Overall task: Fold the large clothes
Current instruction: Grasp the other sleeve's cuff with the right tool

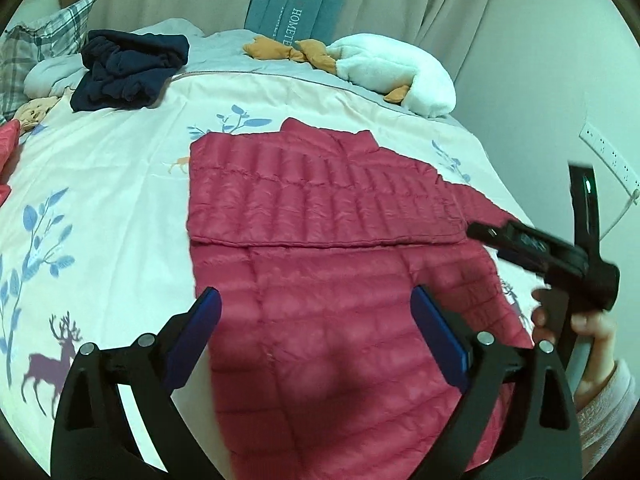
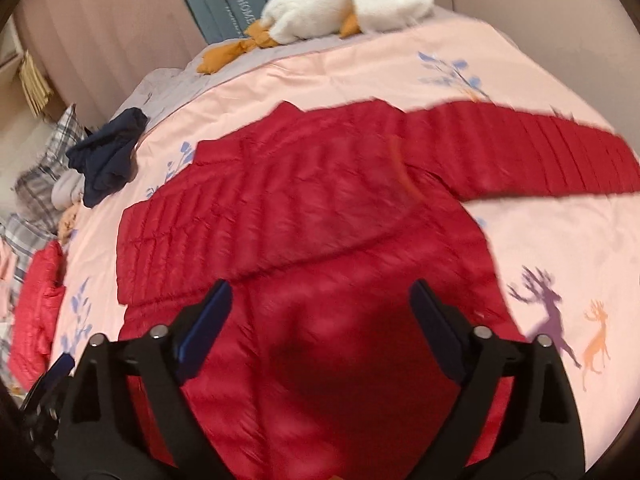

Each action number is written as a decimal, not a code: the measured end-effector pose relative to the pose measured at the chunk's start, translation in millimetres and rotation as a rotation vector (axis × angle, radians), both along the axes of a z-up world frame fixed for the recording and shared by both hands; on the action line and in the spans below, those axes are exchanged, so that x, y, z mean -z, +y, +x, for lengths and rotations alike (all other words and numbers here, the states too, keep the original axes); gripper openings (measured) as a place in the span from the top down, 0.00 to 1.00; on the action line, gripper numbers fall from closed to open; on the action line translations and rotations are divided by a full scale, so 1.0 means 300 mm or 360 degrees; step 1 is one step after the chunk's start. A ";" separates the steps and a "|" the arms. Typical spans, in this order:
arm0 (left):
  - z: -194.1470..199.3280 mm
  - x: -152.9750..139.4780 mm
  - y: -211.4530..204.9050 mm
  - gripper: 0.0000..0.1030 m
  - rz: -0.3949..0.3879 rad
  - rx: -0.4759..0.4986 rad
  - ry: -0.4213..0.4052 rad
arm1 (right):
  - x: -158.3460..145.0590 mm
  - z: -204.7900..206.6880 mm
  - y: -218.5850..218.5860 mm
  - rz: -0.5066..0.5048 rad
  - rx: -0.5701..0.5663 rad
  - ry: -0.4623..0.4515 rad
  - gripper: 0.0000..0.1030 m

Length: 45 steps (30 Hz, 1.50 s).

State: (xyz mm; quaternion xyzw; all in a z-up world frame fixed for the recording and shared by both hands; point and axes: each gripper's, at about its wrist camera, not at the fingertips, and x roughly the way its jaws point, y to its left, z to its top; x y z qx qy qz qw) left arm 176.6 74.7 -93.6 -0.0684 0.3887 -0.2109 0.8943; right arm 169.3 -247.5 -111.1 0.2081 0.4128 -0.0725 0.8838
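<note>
Left wrist view: the left gripper (image 1: 316, 304), fingers spread apart and holding nothing, hangs over the red down jacket (image 1: 320, 216) spread mid-bed (image 1: 120, 184); one sleeve lies folded across its chest.

Right wrist view: the right gripper (image 2: 320, 300), fingers likewise apart, hovers above the jacket, whose other sleeve (image 2: 540, 152) stretches toward the bed's right edge.

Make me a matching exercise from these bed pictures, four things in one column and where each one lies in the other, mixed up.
Things:
1. red down jacket
2. navy garment
3. white plush goose
4. plaid pillow

Places:
A. far right, by the curtain
B. far left edge
C. spread in the middle of the duvet
D. bunched, far left of the duvet

Pairs: 1-C, 2-D, 3-A, 4-B
</note>
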 end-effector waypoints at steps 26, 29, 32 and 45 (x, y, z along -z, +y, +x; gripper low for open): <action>-0.020 0.052 -0.076 0.01 -0.0414 -0.0144 0.0272 | 0.224 -0.340 -1.006 0.0700 0.0731 -0.0319 0.02; -0.006 0.045 -0.103 0.01 -0.0410 -0.0141 0.0267 | 0.232 -0.312 -1.069 0.0697 0.0793 -0.0328 0.02; 0.008 0.045 -0.131 0.01 -0.0410 -0.0133 0.0284 | 0.264 -0.278 -1.121 0.0748 0.0841 -0.0328 0.02; 0.050 0.064 -0.197 0.01 -0.0322 -0.0146 0.0325 | 0.303 -0.159 -1.238 0.0757 0.1043 -0.0404 0.46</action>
